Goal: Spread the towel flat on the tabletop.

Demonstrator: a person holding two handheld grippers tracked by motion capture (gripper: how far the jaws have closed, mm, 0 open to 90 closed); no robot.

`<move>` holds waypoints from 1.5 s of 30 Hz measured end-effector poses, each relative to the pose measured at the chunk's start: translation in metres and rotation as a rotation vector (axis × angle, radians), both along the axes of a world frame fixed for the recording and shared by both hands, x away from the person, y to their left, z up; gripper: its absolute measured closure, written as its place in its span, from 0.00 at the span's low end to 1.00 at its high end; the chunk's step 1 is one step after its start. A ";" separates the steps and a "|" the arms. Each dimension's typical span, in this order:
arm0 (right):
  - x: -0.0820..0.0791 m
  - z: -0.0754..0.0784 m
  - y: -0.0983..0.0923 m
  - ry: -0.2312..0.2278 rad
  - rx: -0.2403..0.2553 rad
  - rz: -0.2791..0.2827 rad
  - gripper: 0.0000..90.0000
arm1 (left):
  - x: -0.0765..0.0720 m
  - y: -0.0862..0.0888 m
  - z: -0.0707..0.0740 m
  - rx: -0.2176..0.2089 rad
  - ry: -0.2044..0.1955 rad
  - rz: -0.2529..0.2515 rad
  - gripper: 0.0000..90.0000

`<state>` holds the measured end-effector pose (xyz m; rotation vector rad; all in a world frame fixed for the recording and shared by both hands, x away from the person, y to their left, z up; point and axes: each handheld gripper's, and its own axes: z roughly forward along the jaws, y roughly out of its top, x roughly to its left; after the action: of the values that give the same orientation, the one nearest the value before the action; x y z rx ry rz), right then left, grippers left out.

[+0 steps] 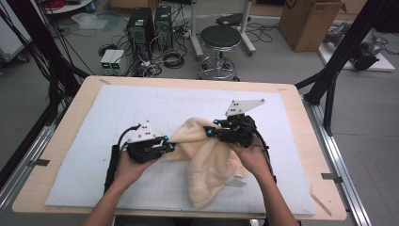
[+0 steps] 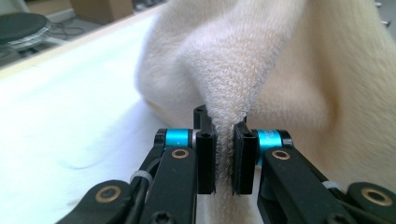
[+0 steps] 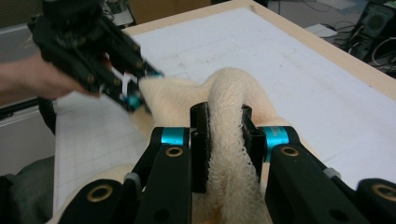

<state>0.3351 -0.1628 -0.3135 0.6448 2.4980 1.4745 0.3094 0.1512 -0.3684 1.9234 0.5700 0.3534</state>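
A soft cream towel (image 1: 209, 155) lies bunched up in the middle of the white mat (image 1: 117, 108) on the desk (image 1: 306, 141). Part of it hangs down toward the person's side of the mat.

The left gripper (image 1: 168, 147) has its fingers (image 2: 206, 158) clamped on a fold at the towel's left edge. The right gripper (image 1: 210, 130) has its fingers (image 3: 200, 140) pinched tight on a thick roll of towel near the top. Both hold the towel a little way above the mat.

It looks like the person is about to spread the towel out or fold it. To do that well, both grips should stay tight, because the fluffy cloth can slip out. The two hands should pull apart slowly and evenly, so the towel opens flat and does not twist. It helps to lift it a bit first, so the hanging part does not drag and bunch up. The right gripper holds a fat roll, not a neat corner, so the towel may open crooked on that side.

The mat around the towel has lots of free room. Nothing stands in the way there. Beyond the desk, well apart, are a round black stool (image 1: 220, 40), computer boxes (image 1: 150, 26), tangled cables (image 1: 171, 59) and a cardboard box (image 1: 310, 21) on the floor. A black frame leg (image 1: 339, 66) stands at the right, clear of the hands.
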 end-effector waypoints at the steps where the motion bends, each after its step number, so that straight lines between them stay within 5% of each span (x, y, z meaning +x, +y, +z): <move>1: 0.001 0.001 0.004 0.000 0.006 0.008 0.87 | 0.000 0.000 0.000 0.000 0.000 0.000 0.92; 11: 0.008 0.027 0.047 -0.045 0.043 0.083 0.87 | 0.002 0.051 0.065 0.026 -0.082 0.059 0.92; 18: -0.002 0.057 0.063 -0.082 0.065 0.130 0.87 | -0.016 0.066 0.100 0.065 -0.140 0.037 0.91; 22: -0.017 0.053 0.061 -0.079 0.050 0.129 0.87 | -0.028 0.061 0.090 0.106 -0.126 0.005 0.90; 24: -0.027 0.031 0.056 -0.043 0.016 0.124 0.86 | -0.032 0.057 0.073 0.107 -0.099 -0.020 0.89; 25: -0.032 0.021 0.053 -0.018 0.015 0.117 0.86 | -0.037 0.053 0.052 0.091 -0.058 -0.036 0.89; 26: -0.035 0.015 0.050 -0.006 0.015 0.115 0.86 | -0.037 0.053 0.052 0.091 -0.058 -0.036 0.89; 30: -0.055 -0.013 0.035 0.034 0.007 0.109 0.85 | -0.050 0.039 0.011 0.101 0.015 -0.111 0.87; 35: -0.074 -0.033 0.021 0.050 0.005 0.104 0.80 | -0.057 0.029 -0.006 0.117 0.043 -0.160 0.82; 39: -0.082 -0.035 0.010 0.068 0.030 0.098 0.67 | -0.059 0.029 -0.004 0.089 0.044 -0.181 0.65; 45: -0.088 -0.014 -0.017 0.028 0.075 0.051 0.55 | -0.050 0.037 0.026 0.035 0.024 -0.178 0.52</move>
<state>0.2467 -0.1799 -0.3271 0.6229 2.5085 1.5943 0.2595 0.1884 -0.3425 1.9969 0.4064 0.2278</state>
